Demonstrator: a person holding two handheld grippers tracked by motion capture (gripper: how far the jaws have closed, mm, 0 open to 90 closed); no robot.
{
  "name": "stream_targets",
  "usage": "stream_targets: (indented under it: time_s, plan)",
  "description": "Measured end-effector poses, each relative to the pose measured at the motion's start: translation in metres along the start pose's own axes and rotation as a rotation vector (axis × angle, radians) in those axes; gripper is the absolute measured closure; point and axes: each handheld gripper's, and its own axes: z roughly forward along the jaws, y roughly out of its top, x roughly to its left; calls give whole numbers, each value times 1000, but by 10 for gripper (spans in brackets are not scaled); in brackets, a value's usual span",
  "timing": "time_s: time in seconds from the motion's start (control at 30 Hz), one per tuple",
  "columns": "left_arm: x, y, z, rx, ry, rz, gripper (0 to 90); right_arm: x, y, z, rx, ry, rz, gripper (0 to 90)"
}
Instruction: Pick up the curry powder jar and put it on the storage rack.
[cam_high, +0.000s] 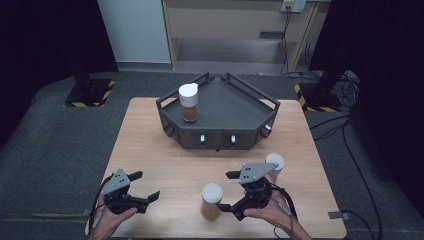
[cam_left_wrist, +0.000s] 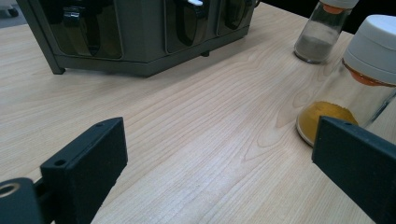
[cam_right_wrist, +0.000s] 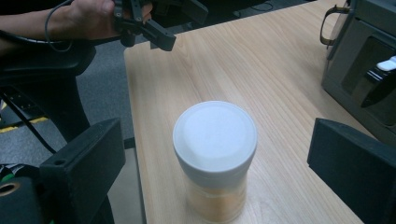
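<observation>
Right tool: held at the near right of the bench; its jaws are spread wide apart and nothing is clamped. In the right gripper view the two black jaws are seen on either side of the orange spice jar, with a clear gap on each side.
Orange spice jar: stood upright on the bench near its front edge, just left of the right tool in the high view; a white cap is fitted, and orange powder is seen through the glass. It is touched by neither jaw.
Left tool: held at the near left of the bench, well apart from the jar; its jaws are spread apart and empty. Bare wood is seen between them in the left gripper view.
Second jar: stood upright just beyond the right tool, white-capped; in the left gripper view pale grey powder is seen in it.
Rack: a dark angular tray with railings, set at the middle of the far half of the bench.
Third jar: stood upright on the rack's left part, white-capped, with brown contents.
</observation>
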Motion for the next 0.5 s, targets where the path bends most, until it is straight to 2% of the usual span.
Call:
stream_targets:
  time_s: [0.5]
  plan:
    - [0,0,0,0,-2,1,27,3,3,28,40,3,-33,89]
